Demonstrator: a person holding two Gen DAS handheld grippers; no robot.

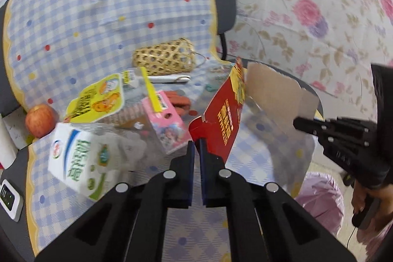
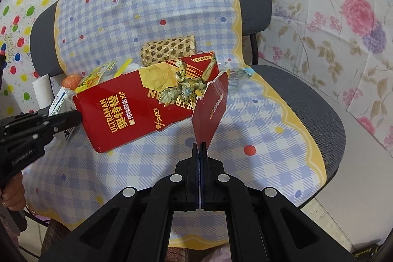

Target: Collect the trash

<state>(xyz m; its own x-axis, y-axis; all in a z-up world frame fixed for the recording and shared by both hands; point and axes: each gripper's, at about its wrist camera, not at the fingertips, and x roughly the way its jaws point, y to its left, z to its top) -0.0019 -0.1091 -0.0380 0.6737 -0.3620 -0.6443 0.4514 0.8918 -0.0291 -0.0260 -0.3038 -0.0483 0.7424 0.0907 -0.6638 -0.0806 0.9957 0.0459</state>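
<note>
A torn red Ultraman cardboard box hangs in the air above the chair seat, held by both grippers. My left gripper is shut on its lower red flap; it also shows at the left of the right wrist view. My right gripper is shut on the box's torn red end flap; in the left wrist view it pinches the brown inner side. Behind lie a white milk carton, a yellow wrapper and a pink packet.
A checked cloth covers a grey office chair. A woven bamboo basket, a red apple, sausages and a white paper roll rest at the back. A bin with a pink bag stands right of the chair.
</note>
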